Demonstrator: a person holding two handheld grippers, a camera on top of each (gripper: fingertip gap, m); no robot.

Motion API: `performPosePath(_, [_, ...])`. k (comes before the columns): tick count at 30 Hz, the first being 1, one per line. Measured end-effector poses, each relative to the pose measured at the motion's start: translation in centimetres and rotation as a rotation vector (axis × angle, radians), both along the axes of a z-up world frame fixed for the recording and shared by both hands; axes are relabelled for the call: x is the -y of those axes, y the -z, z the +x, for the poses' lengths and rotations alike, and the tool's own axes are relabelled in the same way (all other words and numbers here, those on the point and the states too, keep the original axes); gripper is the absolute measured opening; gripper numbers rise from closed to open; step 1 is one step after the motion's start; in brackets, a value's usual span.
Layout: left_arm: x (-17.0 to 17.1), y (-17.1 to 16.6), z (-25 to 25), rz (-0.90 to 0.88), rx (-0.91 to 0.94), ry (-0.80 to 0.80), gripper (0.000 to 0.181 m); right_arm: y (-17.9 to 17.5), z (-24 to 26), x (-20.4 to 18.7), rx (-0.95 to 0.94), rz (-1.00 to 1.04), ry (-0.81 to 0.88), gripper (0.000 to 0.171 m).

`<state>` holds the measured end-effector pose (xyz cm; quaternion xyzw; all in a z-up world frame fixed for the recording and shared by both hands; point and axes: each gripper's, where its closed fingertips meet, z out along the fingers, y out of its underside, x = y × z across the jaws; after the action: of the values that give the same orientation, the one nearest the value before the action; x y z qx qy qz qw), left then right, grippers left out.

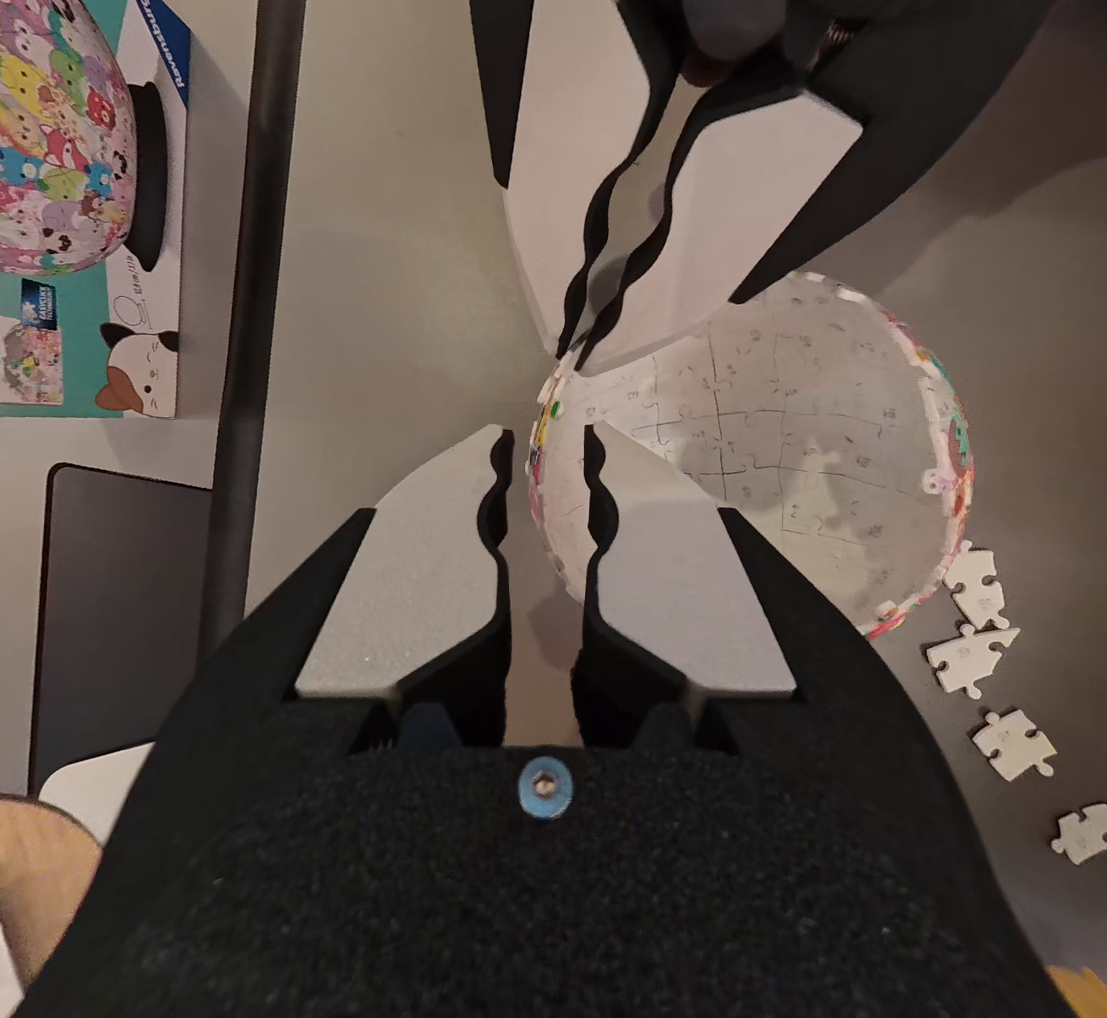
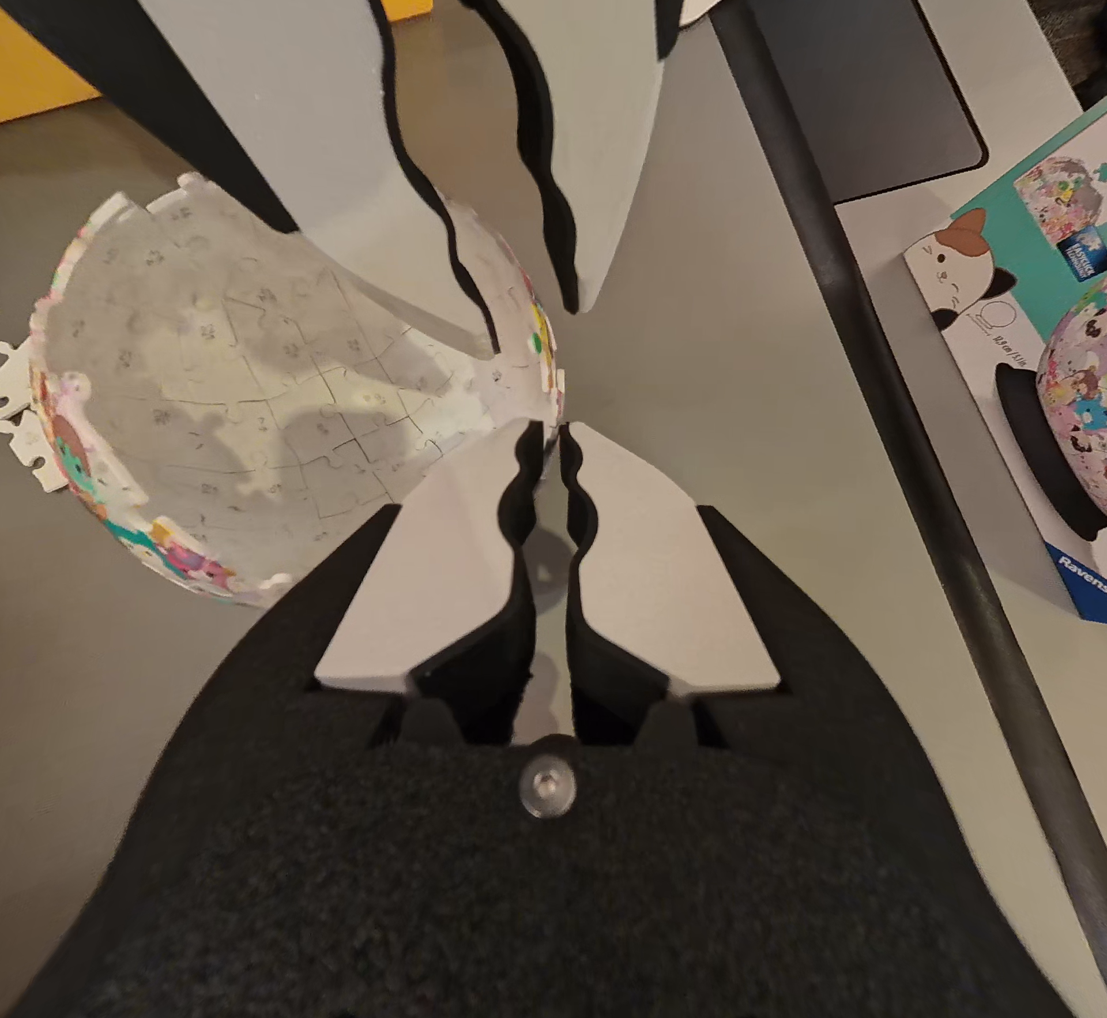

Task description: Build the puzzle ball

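The half-built puzzle ball (image 1: 779, 450) lies on its side on the grey table, an open shell with a white inside and a colourful outside; it also shows in the right wrist view (image 2: 239, 390). My left gripper (image 1: 548, 429) straddles the shell's rim with one finger inside and one outside, jaws a little apart. My right gripper (image 2: 548, 432) comes from the opposite side and is pinched on the same stretch of rim. It shows in the left wrist view (image 1: 572, 357), tips nearly together. The left gripper (image 2: 533, 324) shows in the right wrist view.
Several loose white pieces (image 1: 970, 659) lie face down beside the ball. The puzzle box (image 1: 90, 180) lies beyond a dark pole (image 1: 263, 270), and a dark flat panel (image 1: 120, 600) lies nearer. The box (image 2: 1018, 390) also shows in the right wrist view. The grippers are tip to tip, or close to it.
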<state>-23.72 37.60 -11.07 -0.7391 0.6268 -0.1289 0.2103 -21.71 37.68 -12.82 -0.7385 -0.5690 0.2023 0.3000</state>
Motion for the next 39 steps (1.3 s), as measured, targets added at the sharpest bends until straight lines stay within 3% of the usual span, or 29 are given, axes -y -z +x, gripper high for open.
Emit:
performPosePath(6, [-0.24, -0.22, 0.02, 0.018, -0.001, 0.002, 0.005, 0.04, 0.09, 0.09, -0.008, -0.005, -0.014, 0.005])
performPosePath(24, [-0.02, -0.18, 0.87, 0.038, -0.048, 0.051, 0.014, 0.06, 0.21, 0.15, 0.004, 0.034, -0.041, 0.005])
performPosePath(39, [-0.18, 0.21, 0.79, 0.073, -0.052, 0.05, 0.002, 0.13, 0.11, 0.28, 0.01, 0.089, -0.083, 0.005])
